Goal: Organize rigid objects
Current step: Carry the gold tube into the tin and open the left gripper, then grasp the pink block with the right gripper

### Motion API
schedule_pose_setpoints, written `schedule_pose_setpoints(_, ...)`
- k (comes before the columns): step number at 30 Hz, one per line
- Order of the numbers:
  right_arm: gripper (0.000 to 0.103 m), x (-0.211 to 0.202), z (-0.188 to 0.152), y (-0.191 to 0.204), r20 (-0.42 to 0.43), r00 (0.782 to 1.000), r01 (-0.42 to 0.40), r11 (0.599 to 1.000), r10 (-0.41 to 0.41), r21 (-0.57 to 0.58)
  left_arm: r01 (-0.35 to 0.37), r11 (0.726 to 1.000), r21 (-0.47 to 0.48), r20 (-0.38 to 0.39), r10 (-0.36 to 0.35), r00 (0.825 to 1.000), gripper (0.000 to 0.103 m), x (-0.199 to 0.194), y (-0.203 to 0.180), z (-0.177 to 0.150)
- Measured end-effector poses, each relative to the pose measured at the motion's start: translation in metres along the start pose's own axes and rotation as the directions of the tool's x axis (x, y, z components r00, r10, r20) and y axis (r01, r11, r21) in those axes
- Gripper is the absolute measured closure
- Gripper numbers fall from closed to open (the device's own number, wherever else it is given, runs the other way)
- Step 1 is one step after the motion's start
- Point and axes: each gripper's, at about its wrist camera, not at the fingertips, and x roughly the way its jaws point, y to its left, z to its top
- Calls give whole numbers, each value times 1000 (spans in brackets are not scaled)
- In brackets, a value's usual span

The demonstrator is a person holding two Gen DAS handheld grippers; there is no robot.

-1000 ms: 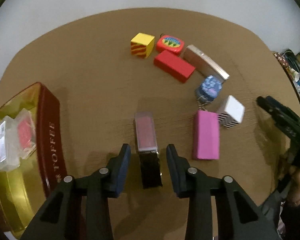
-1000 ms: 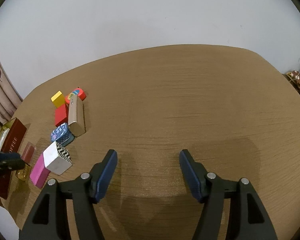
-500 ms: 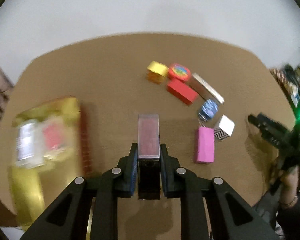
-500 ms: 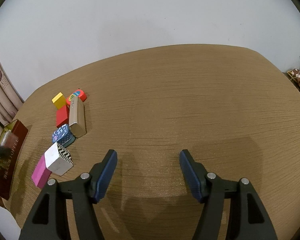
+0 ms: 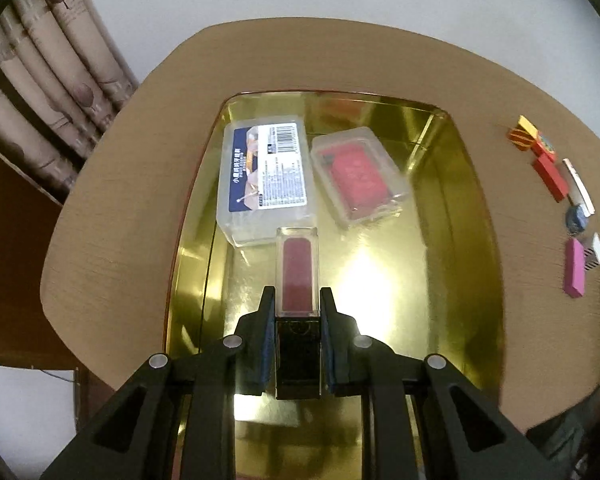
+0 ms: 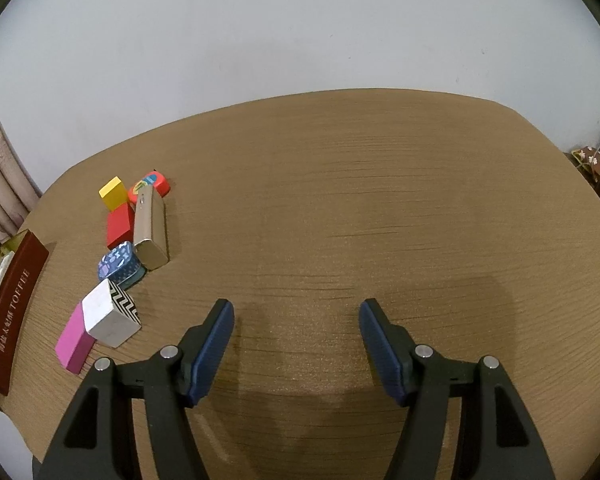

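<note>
My left gripper (image 5: 298,300) is shut on a lipstick tube (image 5: 298,276) with a clear case, dark red inside and a black cap, held above the gold toffee tin (image 5: 476,216). In the tin lie a clear labelled box (image 5: 266,176) and a clear case with a red card (image 5: 358,176). My right gripper (image 6: 296,316) is open and empty above bare table. Left of it lie a pink block (image 6: 74,342), a white zigzag cube (image 6: 110,314), a blue patterned tin (image 6: 118,266), a gold bar (image 6: 150,226), a red block (image 6: 120,226), a yellow cube (image 6: 114,194) and a round red toy (image 6: 154,184).
The tin's maroon side (image 6: 10,312) marked TOFFEE stands at the table's left edge in the right wrist view. Curtains (image 5: 40,80) hang beyond the table's left side. The loose blocks show small at the far right of the left wrist view (image 5: 572,268).
My left gripper closed on the lipstick tube, lifted it off the table and carried it left over the gold tin. The right gripper stayed still and open.
</note>
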Motion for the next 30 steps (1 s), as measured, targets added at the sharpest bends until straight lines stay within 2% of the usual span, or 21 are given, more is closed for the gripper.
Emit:
schedule_pose_setpoints(5,36,-6,0,3,5,1000,25,1000,-25,9,-13,1000,-24,6,13,1000,86,9,4,-1)
schedule_pose_setpoints(9,36,-37,-7,25,-15,994,-109,993,110,37,-39,998,-42,27,41,999,83,9,12,-3)
schedule_pose_setpoints(13,36,-46,-14,68,-110,956,-268,962,273,55,-61,996,-60,67,65,996,76,-3,17,-7)
schedule_pose_setpoints(17,36,-32,-12,110,-207,923,-315,946,323,74,-49,993,-109,133,63,989,71,-32,22,-14)
schedule_pose_setpoints(19,36,-24,-11,130,-241,918,-307,949,314,69,-8,991,-136,202,35,979,53,-60,20,-26)
schedule_pose_setpoints(20,36,-23,-12,136,-245,919,-302,951,309,66,12,989,-148,231,23,973,35,-73,19,-34)
schedule_pose_setpoints(21,36,-21,-12,142,-246,924,-287,956,293,62,31,986,-164,261,13,965,32,-85,17,-43)
schedule_pose_setpoints(23,36,-11,-11,152,-255,938,-227,972,235,61,90,982,-164,318,-33,947,32,-105,12,-58)
schedule_pose_setpoints(24,36,-4,-11,154,-265,938,-209,975,222,77,117,983,-144,342,-62,938,31,-116,8,-70)
schedule_pose_setpoints(27,36,12,-10,158,-295,938,-157,982,182,107,128,985,-113,370,-78,926,30,-132,-3,-94)
schedule_pose_setpoints(30,36,18,-9,160,-306,940,-118,986,149,118,122,987,-104,379,-74,923,30,-138,-6,-113)
